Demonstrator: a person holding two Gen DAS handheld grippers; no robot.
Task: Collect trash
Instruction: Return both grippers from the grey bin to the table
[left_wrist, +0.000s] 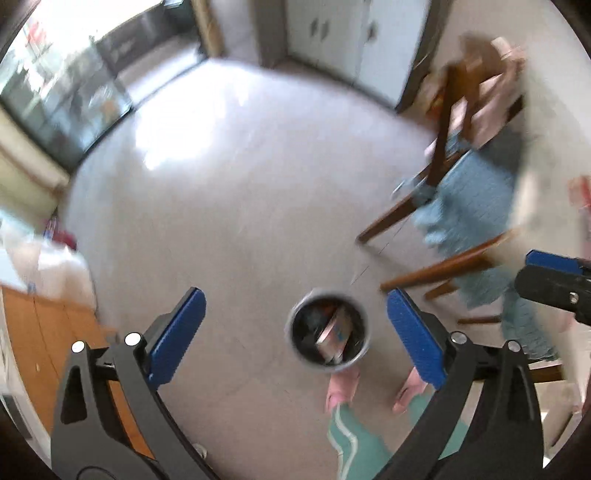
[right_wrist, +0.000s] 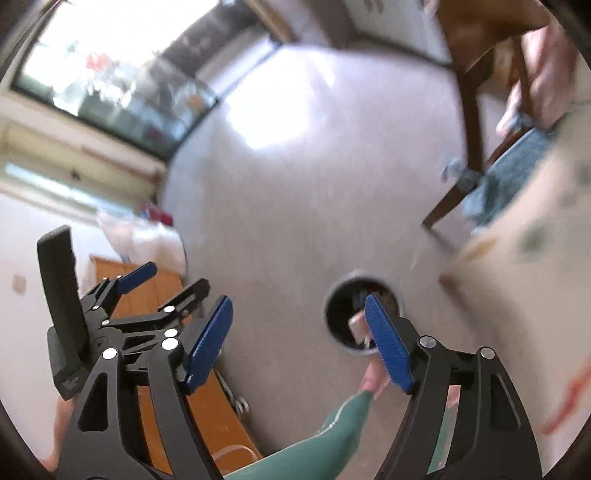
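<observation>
Both wrist views look steeply down at a pale grey floor (left_wrist: 229, 206); the pictures are motion-blurred.

The task's receptacle, a round dark bin with a metallic rim (left_wrist: 330, 329), stands on the floor directly below, just in front of the person's pink slippers (left_wrist: 341, 387). Inside it, flat card or paper pieces, pale with a printed face (left_wrist: 334, 332), lie tilted against the wall. Their exact kind cannot be told.

Left gripper (left_wrist: 295, 332): blue-padded jaws spread wide, nothing between them but the view of the bin far below. Right gripper (right_wrist: 299, 343): jaws likewise parted and holding nothing; its right pad overlaps the bin only in line of sight, with no contact.

Handling judgement:
- Trash in the bin looks light, thin and fairly stiff. It would likely flex or slip if pinched on a face, so an exposed upper edge, pads across the thickness, is the better hold.
- The bin itself looks rigid and light when this lightly loaded. The rim is the only obvious hold, one pad inside and one outside. It could tip if lifted from one side only.

A wooden chair with a blue cushion (left_wrist: 476, 173) stands well apart to the right. No loose trash is identifiable on the floor through the blur.
</observation>
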